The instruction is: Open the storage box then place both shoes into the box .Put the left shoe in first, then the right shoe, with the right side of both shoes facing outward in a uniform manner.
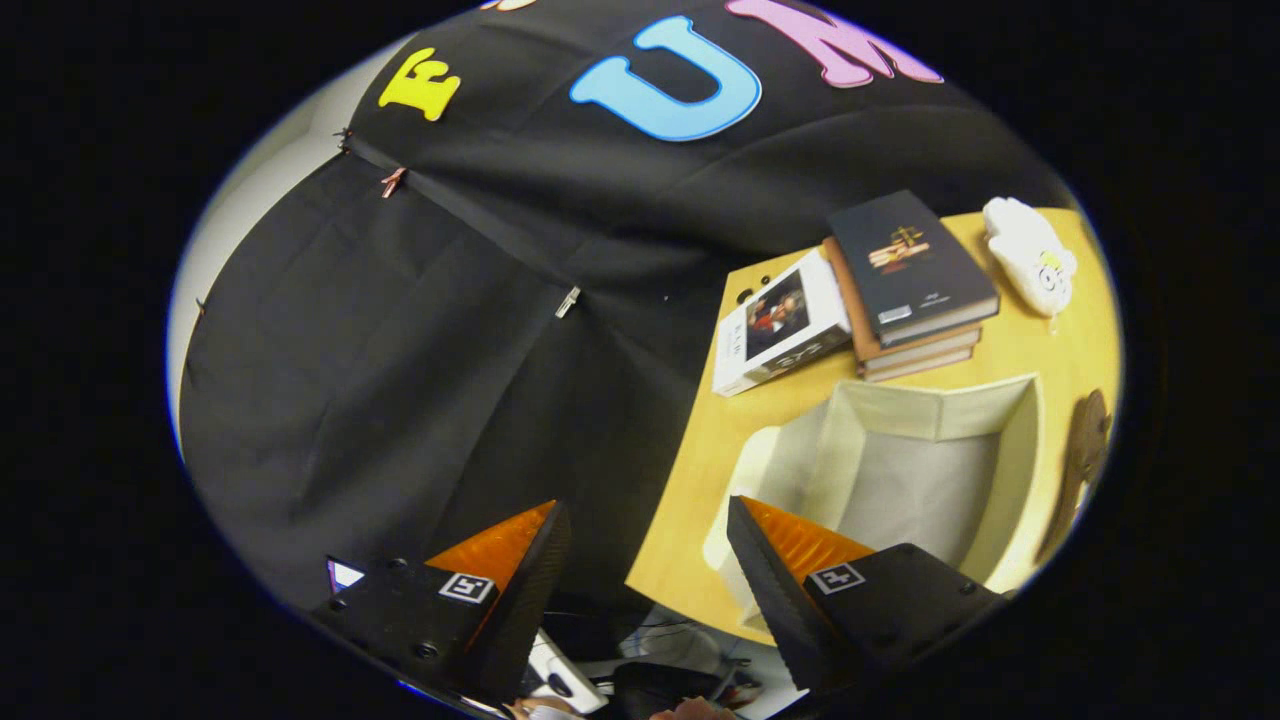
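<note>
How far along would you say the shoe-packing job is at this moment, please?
Done: the storage box on the yellow table stands open, and its pale inside looks empty. In hand: nothing; the gripper is open, its fingers apart with no object between them, the box just ahead of one finger. Left: both shoes, left one first, then the right, right sides facing outward.

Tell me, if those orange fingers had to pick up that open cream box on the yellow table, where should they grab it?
Probably the thin upright wall of the storage box, from above, one finger inside and one outside. The box is open-topped, so its rim is exposed. The gripper is open, with nothing between its fingers.
</note>
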{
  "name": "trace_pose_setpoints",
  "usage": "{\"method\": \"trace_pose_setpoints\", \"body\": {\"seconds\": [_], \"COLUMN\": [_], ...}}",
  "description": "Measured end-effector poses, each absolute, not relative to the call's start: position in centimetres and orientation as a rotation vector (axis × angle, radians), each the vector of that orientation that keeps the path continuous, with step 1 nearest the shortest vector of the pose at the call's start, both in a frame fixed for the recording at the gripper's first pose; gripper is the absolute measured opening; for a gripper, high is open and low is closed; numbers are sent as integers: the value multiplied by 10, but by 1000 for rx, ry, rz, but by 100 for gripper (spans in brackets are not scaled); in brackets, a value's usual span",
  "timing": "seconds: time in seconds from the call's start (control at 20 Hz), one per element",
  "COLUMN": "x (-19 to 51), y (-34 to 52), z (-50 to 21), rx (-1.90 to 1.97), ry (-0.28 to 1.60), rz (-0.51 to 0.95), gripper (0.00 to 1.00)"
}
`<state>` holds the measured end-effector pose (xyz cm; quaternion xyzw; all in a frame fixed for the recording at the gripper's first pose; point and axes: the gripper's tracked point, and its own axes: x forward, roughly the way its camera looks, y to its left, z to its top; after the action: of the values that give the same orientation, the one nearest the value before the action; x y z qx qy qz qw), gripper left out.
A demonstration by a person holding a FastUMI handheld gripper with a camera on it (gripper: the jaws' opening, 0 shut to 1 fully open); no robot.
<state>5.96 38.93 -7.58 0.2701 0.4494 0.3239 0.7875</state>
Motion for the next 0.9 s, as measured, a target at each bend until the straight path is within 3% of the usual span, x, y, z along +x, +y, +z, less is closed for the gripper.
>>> {"method": "trace_pose_setpoints", "body": {"seconds": [0.4,0.9], "x": [71,54], "y": [227,59], "z": [-104,-182], "rx": [301,93], "ry": [829,886], "rz": [495,225], "gripper": [98,98]}}
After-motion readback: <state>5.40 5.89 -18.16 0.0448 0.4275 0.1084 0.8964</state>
